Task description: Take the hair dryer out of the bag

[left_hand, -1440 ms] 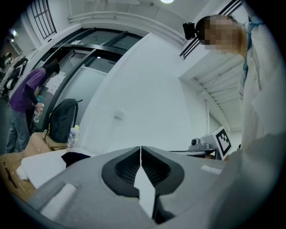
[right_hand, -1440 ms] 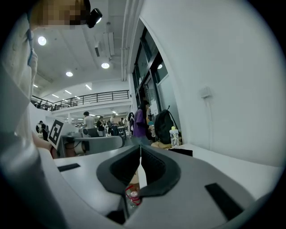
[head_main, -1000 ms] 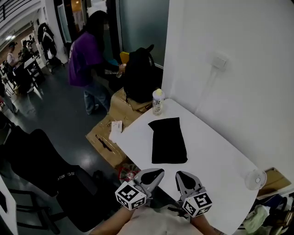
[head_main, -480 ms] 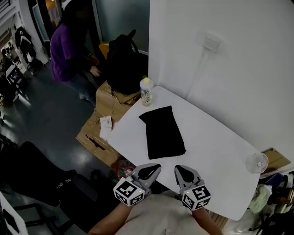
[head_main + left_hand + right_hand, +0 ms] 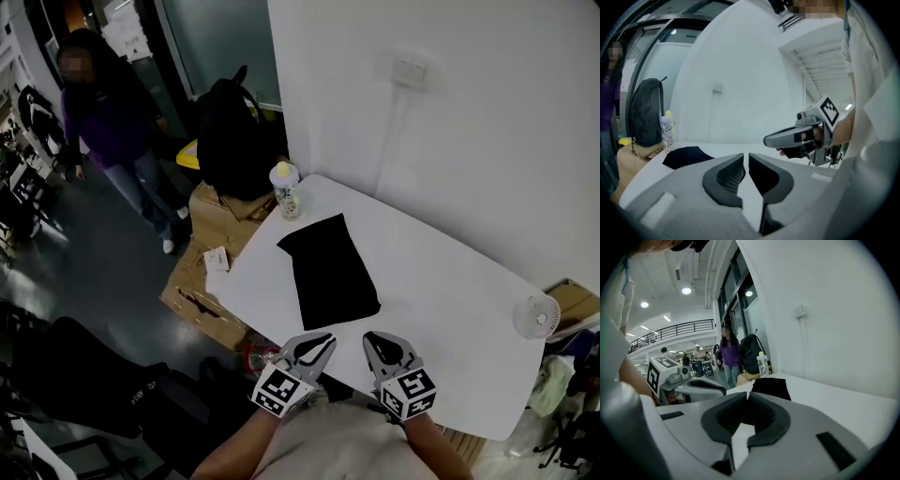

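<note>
A flat black fabric bag (image 5: 328, 272) lies on the white worktop (image 5: 450, 300), near a clear plastic bottle (image 5: 286, 192); whether it contains the hair dryer cannot be told. The left gripper (image 5: 317, 341) and right gripper (image 5: 379, 341) hover at the worktop's near edge, each with its 2 fingers (image 5: 726, 176) pressed together on nothing.

The bag (image 5: 329, 270) is a plain black cloth pouch, roughly oblong, lying flat and limp on the white table (image 5: 450, 291). It sits ahead of both grippers and apart from their tips, a little nearer the left gripper (image 5: 319, 342) than the right gripper (image 5: 378, 341). Its long side runs away from them, slightly skewed, with one short edge turned toward the tips. Seen along the left gripper's jaws it lies off to the left; along the right gripper's, straight ahead. Which end is its mouth cannot be made out.
</note>
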`<control>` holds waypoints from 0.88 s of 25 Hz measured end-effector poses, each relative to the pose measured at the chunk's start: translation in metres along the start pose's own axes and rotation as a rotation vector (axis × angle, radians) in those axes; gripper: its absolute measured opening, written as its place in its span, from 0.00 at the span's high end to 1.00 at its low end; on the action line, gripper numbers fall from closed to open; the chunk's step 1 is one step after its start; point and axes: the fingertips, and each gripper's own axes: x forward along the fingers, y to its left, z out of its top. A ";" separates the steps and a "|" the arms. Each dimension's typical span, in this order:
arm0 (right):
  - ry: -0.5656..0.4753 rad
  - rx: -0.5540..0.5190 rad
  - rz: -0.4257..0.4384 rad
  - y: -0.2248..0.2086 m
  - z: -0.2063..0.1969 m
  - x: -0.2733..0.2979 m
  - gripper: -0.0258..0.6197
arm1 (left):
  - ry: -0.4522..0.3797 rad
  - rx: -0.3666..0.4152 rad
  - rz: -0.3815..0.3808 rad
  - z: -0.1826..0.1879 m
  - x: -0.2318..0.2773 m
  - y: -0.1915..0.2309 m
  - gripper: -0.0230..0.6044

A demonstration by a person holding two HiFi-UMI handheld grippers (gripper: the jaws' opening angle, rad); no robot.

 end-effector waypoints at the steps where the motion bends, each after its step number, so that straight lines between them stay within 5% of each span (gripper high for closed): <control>1: 0.002 0.002 -0.004 -0.004 -0.002 0.000 0.93 | 0.019 0.016 0.010 -0.004 0.005 0.003 0.93; 4: 0.010 0.007 -0.014 -0.015 -0.007 0.001 0.93 | 0.078 0.050 0.033 -0.013 0.020 0.012 0.77; 14: 0.006 0.012 0.005 -0.035 -0.013 0.007 0.92 | 0.184 0.122 0.018 -0.027 0.062 0.019 0.71; 22: 0.011 0.035 -0.002 -0.047 -0.022 0.010 0.82 | 0.414 0.287 0.086 -0.076 0.082 0.035 0.68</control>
